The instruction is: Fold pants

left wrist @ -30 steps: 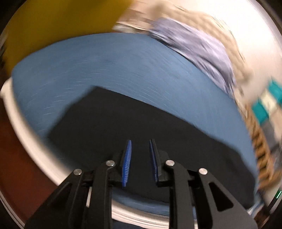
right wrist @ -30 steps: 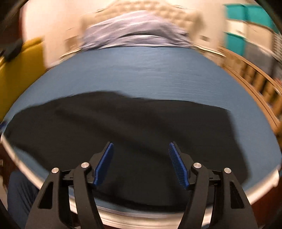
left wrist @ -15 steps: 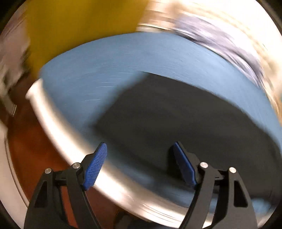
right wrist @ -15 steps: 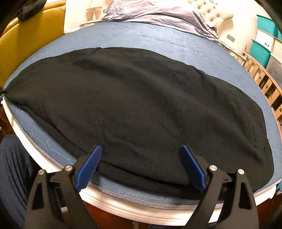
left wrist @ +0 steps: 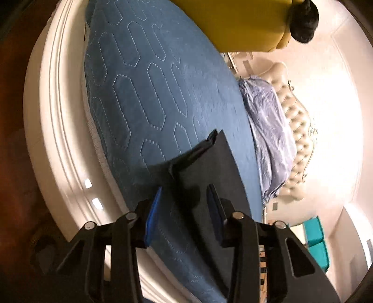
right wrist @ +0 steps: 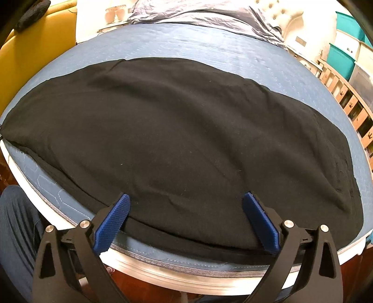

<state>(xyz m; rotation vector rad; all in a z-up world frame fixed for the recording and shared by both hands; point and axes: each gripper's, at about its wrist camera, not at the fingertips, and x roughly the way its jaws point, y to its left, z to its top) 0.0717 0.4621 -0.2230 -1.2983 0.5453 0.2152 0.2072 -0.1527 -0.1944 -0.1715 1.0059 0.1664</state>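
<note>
The black pants (right wrist: 181, 139) lie spread flat across the near part of a blue quilted bed (right wrist: 209, 46). My right gripper (right wrist: 186, 209) is wide open, its blue pads at the pants' near edge by the bed's rim, holding nothing. In the left wrist view, tilted sideways, one end of the pants (left wrist: 209, 167) lies with a raised, folded corner. My left gripper (left wrist: 184, 198) is open around that end, with the cloth between its pads but not clamped.
The bed has a white frame (left wrist: 53, 139) and tufted headboard (left wrist: 293, 130). A lilac duvet (right wrist: 198, 16) is bunched at the head. A yellow armchair (right wrist: 28, 58) stands at the left, teal bins (right wrist: 345, 46) and a wooden rail (right wrist: 349, 102) at the right.
My left gripper opened, swung and rolled over to the end of the pants, now straddling its corner. My right gripper opened wider and moved slightly closer to the near edge.
</note>
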